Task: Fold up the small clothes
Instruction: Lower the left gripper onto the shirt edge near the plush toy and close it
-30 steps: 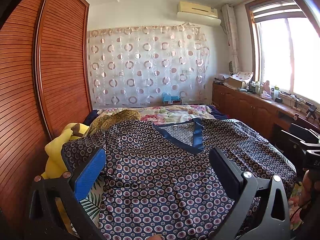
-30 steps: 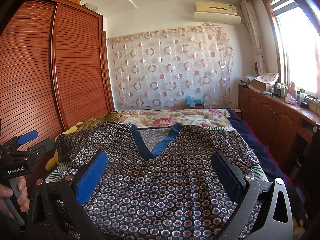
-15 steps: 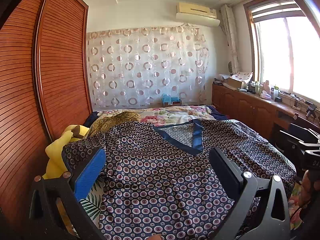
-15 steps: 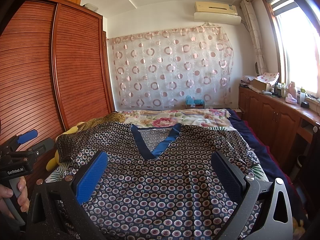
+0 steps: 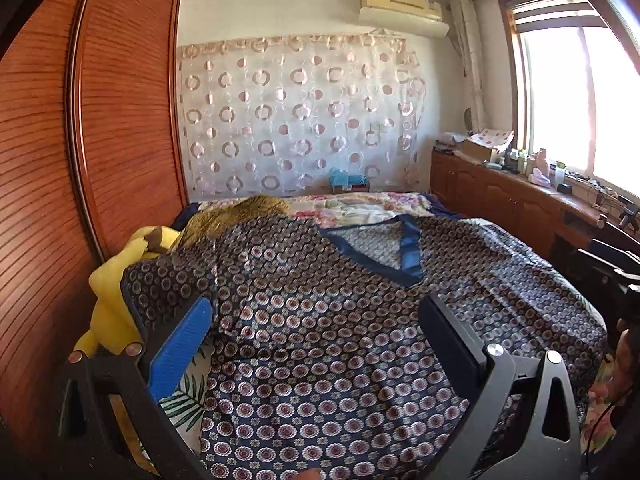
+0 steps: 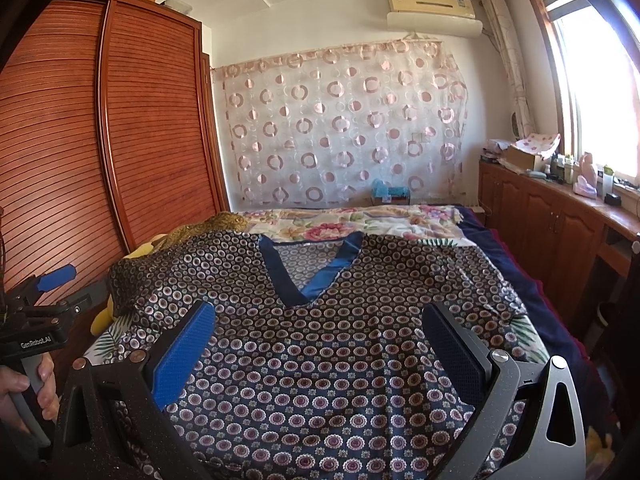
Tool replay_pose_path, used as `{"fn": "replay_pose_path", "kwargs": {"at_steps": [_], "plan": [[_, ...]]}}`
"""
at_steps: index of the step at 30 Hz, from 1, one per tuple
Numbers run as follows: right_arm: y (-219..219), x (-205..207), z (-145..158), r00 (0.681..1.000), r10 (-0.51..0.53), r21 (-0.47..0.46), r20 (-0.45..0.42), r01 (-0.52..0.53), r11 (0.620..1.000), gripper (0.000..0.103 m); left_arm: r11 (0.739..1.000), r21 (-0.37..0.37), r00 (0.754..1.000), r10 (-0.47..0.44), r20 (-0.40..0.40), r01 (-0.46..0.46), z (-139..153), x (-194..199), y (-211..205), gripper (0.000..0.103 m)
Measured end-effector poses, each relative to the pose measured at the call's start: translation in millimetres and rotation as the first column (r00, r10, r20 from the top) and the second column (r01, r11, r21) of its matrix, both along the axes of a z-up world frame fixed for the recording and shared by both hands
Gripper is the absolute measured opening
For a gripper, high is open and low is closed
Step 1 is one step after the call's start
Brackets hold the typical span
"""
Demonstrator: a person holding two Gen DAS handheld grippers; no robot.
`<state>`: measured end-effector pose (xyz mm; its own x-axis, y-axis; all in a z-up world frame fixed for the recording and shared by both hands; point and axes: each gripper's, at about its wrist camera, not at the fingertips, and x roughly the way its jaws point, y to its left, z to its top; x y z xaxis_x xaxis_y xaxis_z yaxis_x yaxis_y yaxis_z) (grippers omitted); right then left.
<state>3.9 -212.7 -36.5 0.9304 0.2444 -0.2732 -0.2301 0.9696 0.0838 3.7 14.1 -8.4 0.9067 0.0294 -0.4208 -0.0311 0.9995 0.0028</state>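
Since a second ago the left gripper has swung slightly leftward; both it and the right gripper hover with fingers spread, empty, over the flat navy circle-print satin V-neck top. No fold is begun; next, I judge, each must pinch a sleeve or edge.

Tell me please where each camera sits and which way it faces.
Left wrist: on the left tongs, open above the patterned shirt, facing the curtain; the other tool's edge shows far right.
Right wrist: on the right tongs, open, facing likewise; the left hand shows holding its tool.
Shared: shirt, curtain, wardrobe, air conditioner.
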Motion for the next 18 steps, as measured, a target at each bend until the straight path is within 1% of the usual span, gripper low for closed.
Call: {"fn": "replay_pose_path", "kwargs": {"at_steps": [3,7,11,13,15,18], "plan": [[0,5,-3,1.000,-0.012,-0.017,-0.006,0.012,1.000,0.103,1.000,-0.011,0.999,0.015,-0.037,-0.015,-14,7,12,0.103],[2,11,-6,1.000,-0.020,-0.035,-0.017,0.019,0.999,0.103,0.999,-0.007,0.997,0.033,-0.077,-0.034,-33,14,29,0.103],[7,18,-12,0.999,-0.010,-0.040,-0.050,0.008,0.999,0.103,0.997,-0.063,0.992,0.031,-0.124,-0.039,-54,21,54,0.103],[10,24,-15,0.997,0.007,-0.048,-0.072,-0.011,0.999,0.103,0.996,-0.073,0.988,0.042,-0.148,-0.053,-61,23,64,0.103],[14,26,-17,0.996,0.024,-0.054,-0.087,-0.029,0.998,0.103,0.996,-0.070,0.985,0.043,-0.166,-0.056,-66,24,71,0.103],[20,30,-17,0.993,0.057,-0.060,-0.107,-0.064,0.996,0.103,0.997,-0.042,0.982,0.056,-0.182,-0.064,-70,25,83,0.103]]}}
